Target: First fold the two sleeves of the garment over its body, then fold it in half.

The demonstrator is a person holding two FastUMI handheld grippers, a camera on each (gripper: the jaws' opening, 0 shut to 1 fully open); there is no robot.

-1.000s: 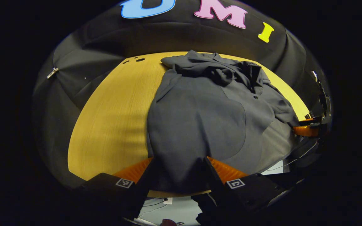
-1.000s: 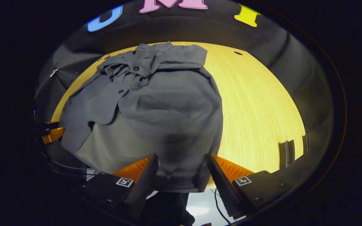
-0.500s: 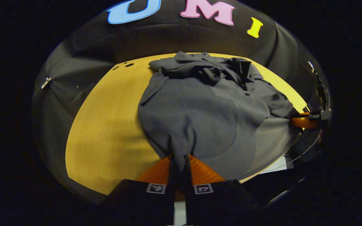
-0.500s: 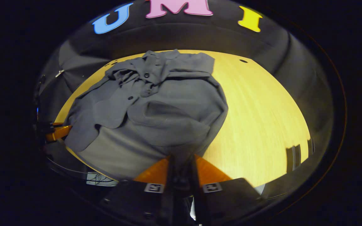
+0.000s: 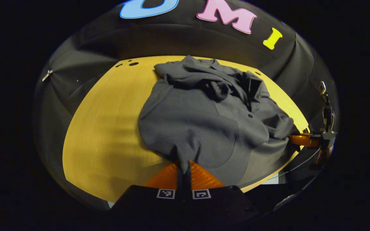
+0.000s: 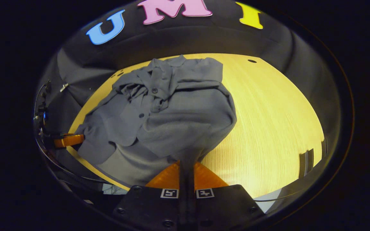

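A dark grey buttoned shirt [image 5: 204, 115] lies on the yellow wooden table [image 5: 104, 122], its collar and bunched sleeves at the far end. In the left gripper view my left gripper [image 5: 184, 166] is shut on the shirt's near hem at its left corner, the cloth drawn up into a peak. In the right gripper view the shirt [image 6: 178, 115] shows again, and my right gripper [image 6: 186, 166] is shut on the hem's right corner. Each view shows the other gripper as an orange finger at the garment's far side: the right gripper [image 5: 302, 140] and the left gripper [image 6: 69, 140].
The table's near edge [image 6: 268, 195] runs just under both grippers. Bare tabletop [image 6: 268, 122] lies to the right of the shirt in the right gripper view and to its left in the left gripper view. Small holes [image 5: 133, 64] mark the table's far corner.
Both grippers went from open around the hem to shut on it. The near hem has lifted and gathered, pulling the shirt's lower part up off the table edge.
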